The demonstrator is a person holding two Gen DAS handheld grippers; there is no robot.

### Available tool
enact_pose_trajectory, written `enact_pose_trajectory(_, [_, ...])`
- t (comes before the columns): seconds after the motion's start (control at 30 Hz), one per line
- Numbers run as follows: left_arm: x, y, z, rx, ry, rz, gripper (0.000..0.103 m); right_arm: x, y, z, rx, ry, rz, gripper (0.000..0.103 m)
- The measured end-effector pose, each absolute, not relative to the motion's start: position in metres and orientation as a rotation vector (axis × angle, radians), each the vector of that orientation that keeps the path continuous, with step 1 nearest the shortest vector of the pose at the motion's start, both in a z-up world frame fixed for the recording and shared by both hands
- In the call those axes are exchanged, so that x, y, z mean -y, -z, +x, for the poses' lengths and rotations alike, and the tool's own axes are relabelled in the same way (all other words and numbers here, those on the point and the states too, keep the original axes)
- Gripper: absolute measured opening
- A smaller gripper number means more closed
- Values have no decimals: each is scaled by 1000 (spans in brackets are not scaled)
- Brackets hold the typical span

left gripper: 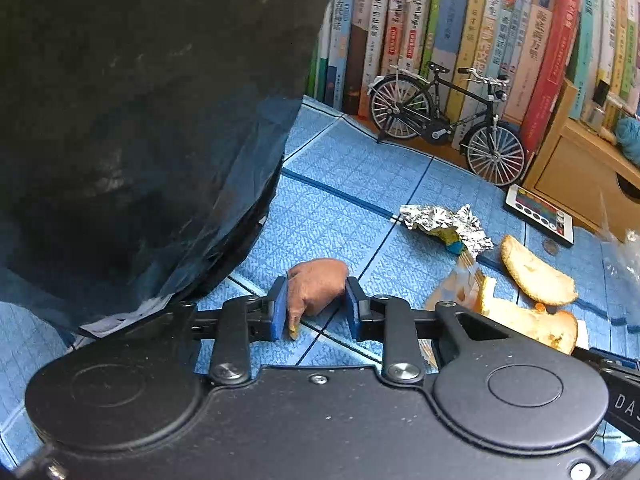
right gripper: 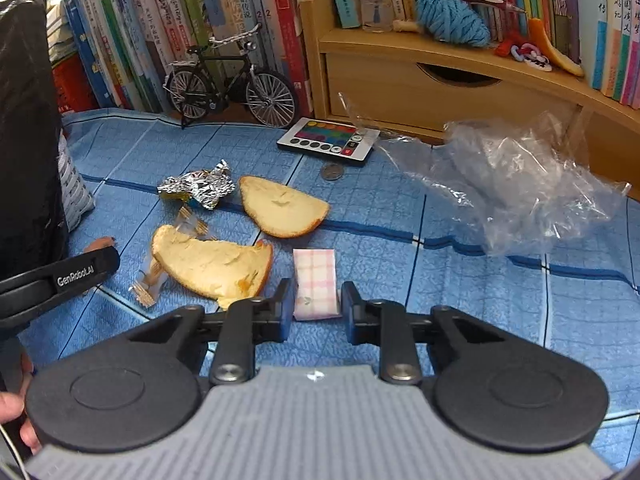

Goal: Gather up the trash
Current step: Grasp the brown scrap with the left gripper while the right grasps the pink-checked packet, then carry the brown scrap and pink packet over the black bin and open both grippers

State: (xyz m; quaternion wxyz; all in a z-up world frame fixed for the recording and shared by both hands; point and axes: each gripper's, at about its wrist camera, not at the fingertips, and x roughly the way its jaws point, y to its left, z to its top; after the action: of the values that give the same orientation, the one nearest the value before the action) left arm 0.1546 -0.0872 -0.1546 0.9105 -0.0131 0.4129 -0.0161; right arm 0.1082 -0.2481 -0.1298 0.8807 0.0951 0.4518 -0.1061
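Left wrist view: the left hand-held gripper (left gripper: 316, 306) points down at the blue checked bench (left gripper: 352, 184), and a brown peel scrap (left gripper: 316, 284) lies right between its blue pads. The left pad touches the scrap's side; the right pad sits at its other edge, so the jaws look closed to the scrap's width, grasping it or just about to. The scrap's long axis runs across the jaws, tilted toward far right. The black trash bag (left gripper: 140, 120) opens immediately left of this gripper, so the left hand is the nearer one to it.

In the right wrist view, the right hand-held gripper (right gripper: 314, 306) straddles a pink-checked folded paper packet (right gripper: 315, 280), whose long axis points away along the fingers. The pads stand just beside its edges; a firm grip cannot be confirmed.

Further off lie two bread slices (right gripper: 280, 206), crumpled foil (right gripper: 200, 188) and a clear plastic bag (right gripper: 512, 184).

Readable writing: "GenRobot.AI" on the other gripper's arm (right gripper: 80, 274). The book spines (left gripper: 460, 20) carry Chinese titles, too blurred to read reliably.
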Motion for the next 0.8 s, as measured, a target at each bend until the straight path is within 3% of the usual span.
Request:
enact_pose_trajectory(0.47, [87,106,110,-850,171,51,24,237,85,77,-868,254,291,30])
enact_pose_trajectory(0.8, [46,3,58,-833,336,120,24,193,16,38,-785,243,344,30])
